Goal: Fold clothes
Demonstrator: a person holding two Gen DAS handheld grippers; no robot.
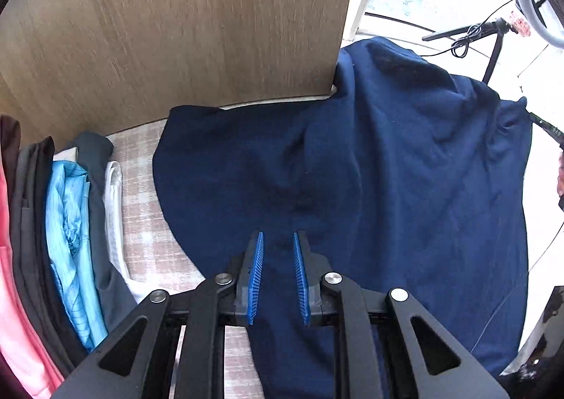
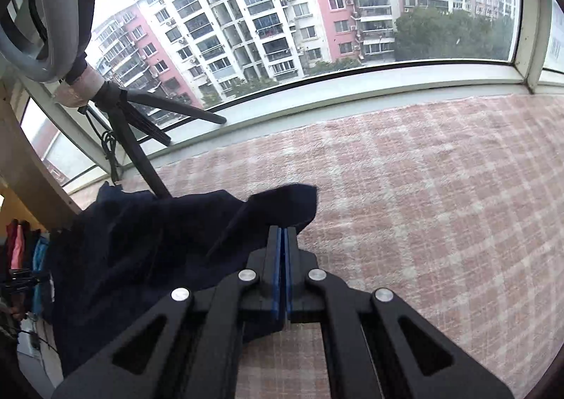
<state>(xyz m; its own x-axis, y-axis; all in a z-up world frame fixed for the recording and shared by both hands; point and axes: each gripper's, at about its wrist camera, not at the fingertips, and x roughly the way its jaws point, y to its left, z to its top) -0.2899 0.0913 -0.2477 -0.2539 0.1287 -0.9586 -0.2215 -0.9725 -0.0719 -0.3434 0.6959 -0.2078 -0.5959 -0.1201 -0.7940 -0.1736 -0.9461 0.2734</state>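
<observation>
Left wrist view: the left hand-held gripper hangs over a navy garment, its black angular linkage arms ending in ribbed blue pads. The jaws stand at a narrow gap; dark cloth shows between them, but whether the pads pinch it cannot be told. The garment is soft, matte knit, rumpled into broad folds, and lies spread on a fuzzy pink-and-white checked cover. Its far part bunches up against the lower corner of a wood-grain panel. To the left, touching the checked cover's edge, lies a row of folded clothes: a glossy light blue piece with fine stripes, white, slate grey, black and pink ones. Beyond the garment stand thin black tripod legs with a coiled cable.

Right wrist view: the right hand-held gripper has its blue pads pressed flat together, clamped on a dark, limp corner of the navy garment, which rises in a peak just past the fingertips and trails off to the left. The checked cover stretches away to the right, plush and faintly blurred. Behind it runs a pale window sill, and through the glass stand pink and white apartment blocks. No writing is legible in either view.
</observation>
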